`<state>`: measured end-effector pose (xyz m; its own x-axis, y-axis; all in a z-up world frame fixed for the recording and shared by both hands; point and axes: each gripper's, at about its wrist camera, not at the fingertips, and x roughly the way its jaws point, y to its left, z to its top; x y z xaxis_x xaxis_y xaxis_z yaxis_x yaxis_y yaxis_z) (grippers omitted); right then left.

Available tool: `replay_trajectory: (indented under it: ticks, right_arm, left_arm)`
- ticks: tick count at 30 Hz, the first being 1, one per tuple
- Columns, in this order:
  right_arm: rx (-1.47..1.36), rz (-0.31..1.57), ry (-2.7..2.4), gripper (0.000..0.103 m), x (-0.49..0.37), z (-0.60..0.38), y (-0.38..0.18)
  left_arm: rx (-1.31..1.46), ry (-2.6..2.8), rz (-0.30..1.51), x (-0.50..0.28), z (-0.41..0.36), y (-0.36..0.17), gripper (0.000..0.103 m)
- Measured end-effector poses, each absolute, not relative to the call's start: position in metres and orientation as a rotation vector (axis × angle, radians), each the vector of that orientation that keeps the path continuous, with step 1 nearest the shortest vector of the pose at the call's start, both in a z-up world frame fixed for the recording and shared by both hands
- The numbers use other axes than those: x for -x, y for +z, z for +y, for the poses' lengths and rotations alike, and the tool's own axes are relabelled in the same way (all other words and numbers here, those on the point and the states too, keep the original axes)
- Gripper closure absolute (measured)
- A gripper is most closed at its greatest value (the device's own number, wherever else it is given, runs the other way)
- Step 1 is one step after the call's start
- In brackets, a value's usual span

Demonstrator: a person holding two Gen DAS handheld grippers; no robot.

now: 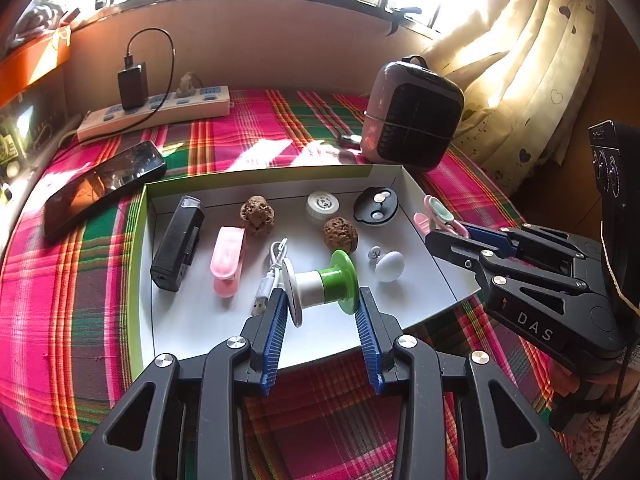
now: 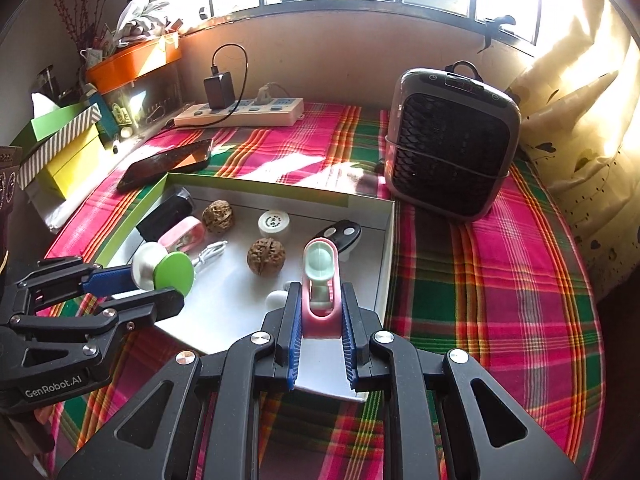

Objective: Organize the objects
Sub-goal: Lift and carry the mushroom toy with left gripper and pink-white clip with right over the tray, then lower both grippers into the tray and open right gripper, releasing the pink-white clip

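Observation:
A shallow white tray with a green rim (image 1: 138, 240) (image 2: 386, 264) lies on the plaid cloth. My left gripper (image 1: 322, 300) is shut on a white and green spool (image 1: 320, 282) (image 2: 166, 268), held over the tray's near part. My right gripper (image 2: 320, 308) is shut on a pink and mint clip (image 2: 321, 280) (image 1: 438, 212) over the tray's right edge. In the tray lie a black box (image 1: 178, 244), a pink clip (image 1: 228, 264), two walnuts (image 1: 256, 210) (image 1: 340, 232), a white cable (image 1: 274, 264), a white disc (image 1: 322, 204), a black fob (image 1: 376, 206) and a white knob (image 1: 388, 266).
A black phone (image 1: 104, 184) lies left of the tray. A power strip with a charger (image 1: 156, 112) sits at the back. A small heater (image 1: 412, 120) (image 2: 452, 140) stands behind the tray's right corner. Boxes (image 2: 60, 148) stack at the far left, a curtain (image 1: 532, 60) at the right.

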<state>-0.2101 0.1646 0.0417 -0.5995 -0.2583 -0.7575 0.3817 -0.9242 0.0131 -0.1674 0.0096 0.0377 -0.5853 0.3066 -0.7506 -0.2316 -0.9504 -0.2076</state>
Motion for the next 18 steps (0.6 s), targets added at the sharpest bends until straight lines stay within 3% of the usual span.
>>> replay_trajectory:
  ticks: [18]
  right_arm:
    - [-1.27, 0.275, -2.472, 0.085, 0.231, 0.159, 0.022]
  left_arm:
    - [1.291, 2.542, -0.103, 0.189, 0.014, 0.024, 0.07]
